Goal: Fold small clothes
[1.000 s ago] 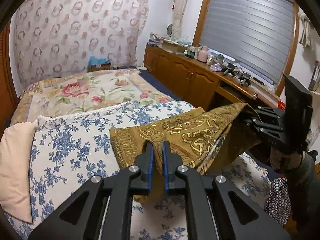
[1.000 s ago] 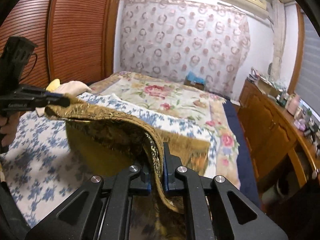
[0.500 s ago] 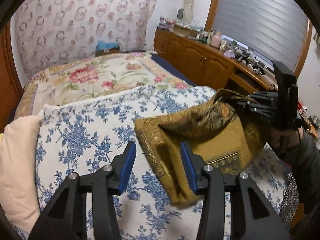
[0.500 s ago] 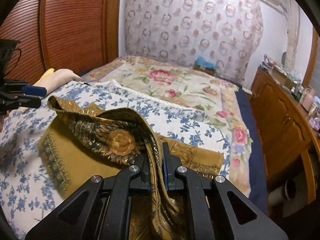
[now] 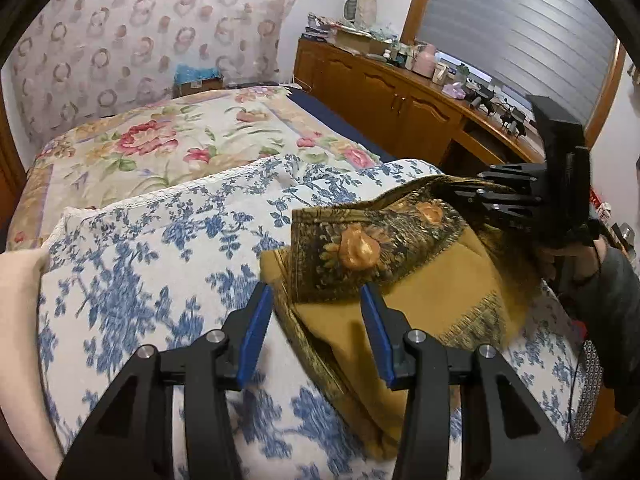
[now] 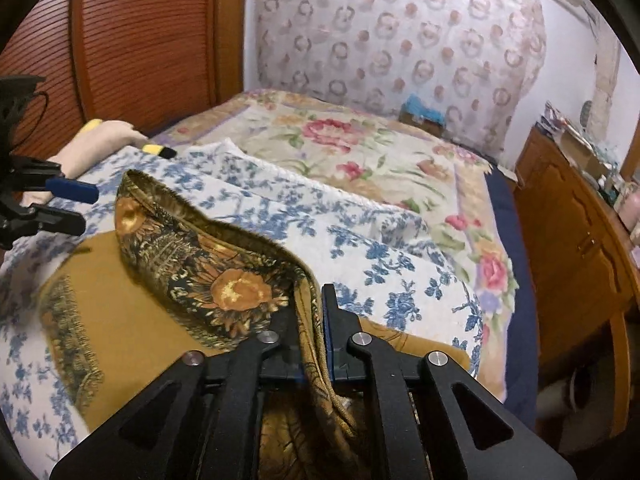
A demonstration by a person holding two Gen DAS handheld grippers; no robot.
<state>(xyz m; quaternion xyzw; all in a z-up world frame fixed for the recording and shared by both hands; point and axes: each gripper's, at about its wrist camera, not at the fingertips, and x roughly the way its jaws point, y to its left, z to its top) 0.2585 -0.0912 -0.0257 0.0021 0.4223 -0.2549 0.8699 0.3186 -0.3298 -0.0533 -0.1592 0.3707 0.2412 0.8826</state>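
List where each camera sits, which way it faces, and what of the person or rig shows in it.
Left wrist: rides the left gripper, jaws open, tilted down over the gold patterned cloth toward the window side; the right gripper and hand show.
Right wrist: rides the right gripper, shut on the cloth's edge, facing the wooden louvred panel; the left gripper shows at the left edge.
Shared: the cloth, blue floral bedspread, curtain and each other's gripper.

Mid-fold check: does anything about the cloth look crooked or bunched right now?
Yes. The folded-over flap of the golden cloth lies askew: its dark patterned corner sits diagonally on the plain side, off the lower layer's edges. The right gripper is shut on one end, which stands ridged. The left gripper is open.
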